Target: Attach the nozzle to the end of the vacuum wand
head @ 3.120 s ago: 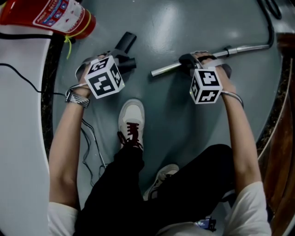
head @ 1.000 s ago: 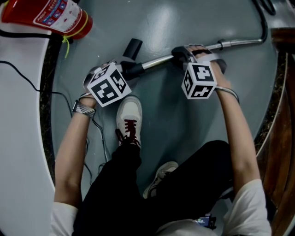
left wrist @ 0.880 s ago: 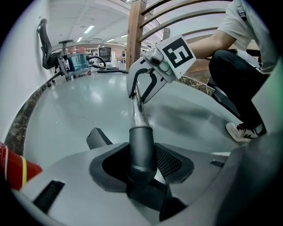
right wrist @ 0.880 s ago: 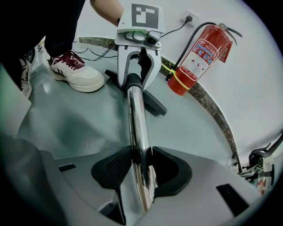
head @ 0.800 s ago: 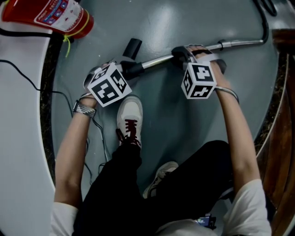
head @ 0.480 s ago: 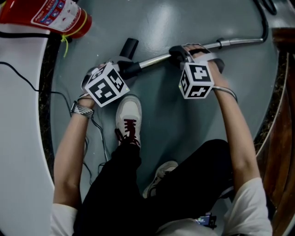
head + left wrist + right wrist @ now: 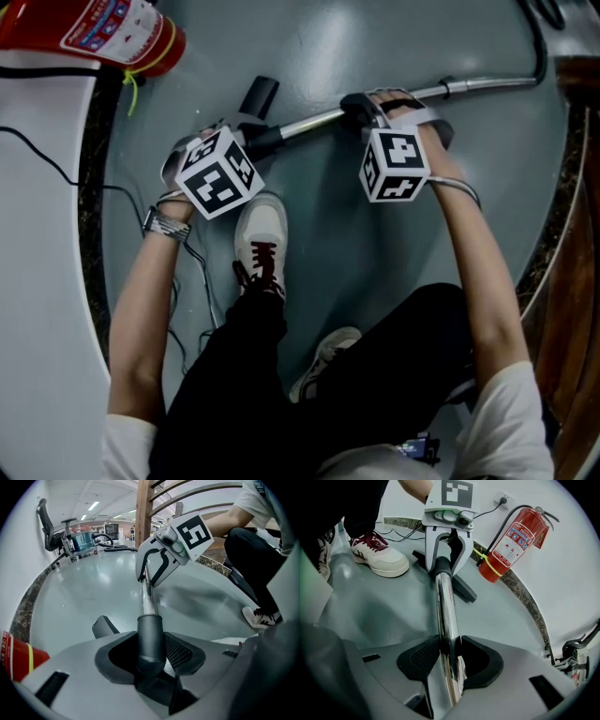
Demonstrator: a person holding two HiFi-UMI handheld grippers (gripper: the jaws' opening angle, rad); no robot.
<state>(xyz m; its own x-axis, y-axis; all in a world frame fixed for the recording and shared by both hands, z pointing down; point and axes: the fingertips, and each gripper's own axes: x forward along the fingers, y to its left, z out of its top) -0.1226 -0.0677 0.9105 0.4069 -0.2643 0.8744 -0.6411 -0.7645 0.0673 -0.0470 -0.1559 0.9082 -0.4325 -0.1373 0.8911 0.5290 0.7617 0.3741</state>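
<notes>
My left gripper (image 7: pixel 251 141) is shut on the dark grey neck of the nozzle (image 7: pixel 150 639), which fills the gap between the pads. The nozzle's flat black foot (image 7: pixel 259 97) sticks out beyond it over the floor. The chrome vacuum wand (image 7: pixel 314 120) runs straight into the neck's socket (image 7: pixel 443 567), with no gap showing at the joint. My right gripper (image 7: pixel 361 106) is shut on the wand (image 7: pixel 448 634) a short way along it, facing the left gripper (image 7: pixel 446 545). In the left gripper view the right gripper (image 7: pixel 157 566) straddles the tube.
A red fire extinguisher (image 7: pixel 112 33) stands by the white wall at the upper left. The wand bends into a black hose (image 7: pixel 539 47) at the upper right. The person's shoe (image 7: pixel 261 234) rests just below the left gripper, beside thin cables (image 7: pixel 187 272). A wooden post (image 7: pixel 143 522) rises behind.
Three seconds ago the wand's end lay apart from the nozzle; now it sits in the nozzle's neck. Over the last second both grippers and the joined parts drifted slightly left.
</notes>
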